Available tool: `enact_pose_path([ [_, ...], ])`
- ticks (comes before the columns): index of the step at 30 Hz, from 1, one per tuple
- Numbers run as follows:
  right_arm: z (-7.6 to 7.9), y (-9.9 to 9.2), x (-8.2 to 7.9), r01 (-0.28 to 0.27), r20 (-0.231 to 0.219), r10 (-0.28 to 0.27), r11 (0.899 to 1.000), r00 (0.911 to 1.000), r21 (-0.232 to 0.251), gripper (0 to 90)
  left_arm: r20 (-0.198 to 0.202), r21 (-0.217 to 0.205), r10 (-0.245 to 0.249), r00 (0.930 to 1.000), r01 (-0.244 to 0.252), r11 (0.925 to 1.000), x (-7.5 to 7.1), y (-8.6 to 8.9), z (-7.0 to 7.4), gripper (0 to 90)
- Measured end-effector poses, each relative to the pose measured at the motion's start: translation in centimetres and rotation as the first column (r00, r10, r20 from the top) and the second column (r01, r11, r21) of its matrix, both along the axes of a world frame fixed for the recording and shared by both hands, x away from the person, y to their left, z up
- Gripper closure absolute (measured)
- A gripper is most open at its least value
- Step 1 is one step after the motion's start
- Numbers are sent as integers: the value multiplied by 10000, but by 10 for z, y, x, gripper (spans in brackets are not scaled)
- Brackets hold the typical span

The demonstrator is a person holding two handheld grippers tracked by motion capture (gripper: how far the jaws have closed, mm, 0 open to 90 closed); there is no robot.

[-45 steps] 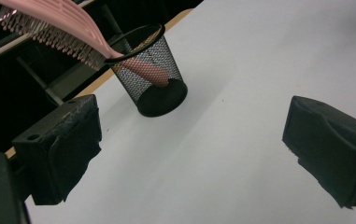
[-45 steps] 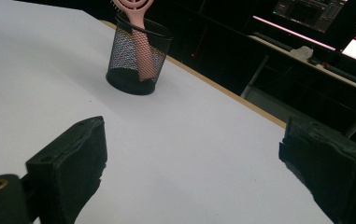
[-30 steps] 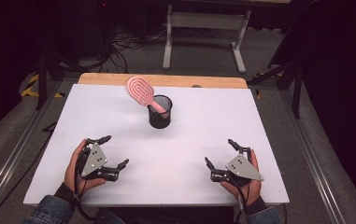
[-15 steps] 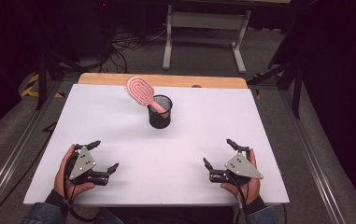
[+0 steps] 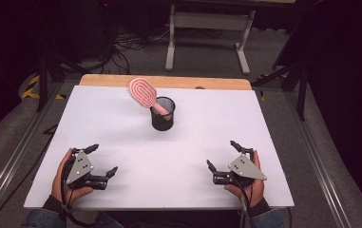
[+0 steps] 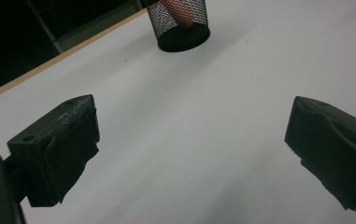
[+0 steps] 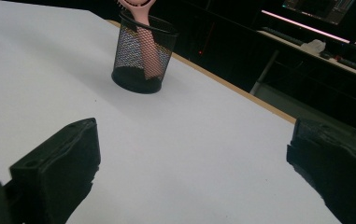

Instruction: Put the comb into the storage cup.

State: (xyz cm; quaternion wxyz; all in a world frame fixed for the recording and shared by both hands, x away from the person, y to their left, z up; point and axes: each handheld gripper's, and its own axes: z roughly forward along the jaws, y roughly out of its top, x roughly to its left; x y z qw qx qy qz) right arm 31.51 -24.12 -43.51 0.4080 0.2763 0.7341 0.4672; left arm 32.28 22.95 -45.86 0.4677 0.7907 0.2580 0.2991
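Observation:
A black mesh cup (image 5: pixel 163 114) (image 6: pixel 181 25) (image 7: pixel 143 53) stands near the middle of the white table (image 5: pixel 121 128), toward the far side. A pink hairbrush (image 5: pixel 143 93) (image 7: pixel 140 28) stands handle-down in it, its oval head leaning up and left. My left gripper (image 5: pixel 102 160) (image 6: pixel 189 154) rests at the near left of the table, open, with nothing between its jaws. My right gripper (image 5: pixel 222 155) (image 7: pixel 194 172) rests at the near right, open and empty too. Both are well short of the cup.
The white table top has a wooden strip (image 5: pixel 169 81) along its far edge. Beyond it stand a metal stand (image 5: pixel 207 33) and cables on a dark floor. Metal rails (image 5: pixel 311 152) run along both sides of the table.
My left gripper has drawn back toward the near left edge and turned a little. The right gripper has barely shifted. Cup and brush stay put.

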Motion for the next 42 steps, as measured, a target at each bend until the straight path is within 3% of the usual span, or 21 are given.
enact_pose_path([
  [23, 1, 0, 0, -5, 25, 4, 9999, 10000, 111, 30, 74, -1, -160, 9998, 160, 9999, 0, -1, 1, 43],
  [32, -2, -1, 3, 106, -88, -105, 9999, 9999, 118, 32, 26, -251, -201, 9998, 201, 9995, 2, 0, 0, 44],
  [42, -1, -5, 0, 171, -41, -171, 9996, 9998, 234, 33, -9, -37, -217, 9998, 217, 9998, 3, -4, 0, 45],
])
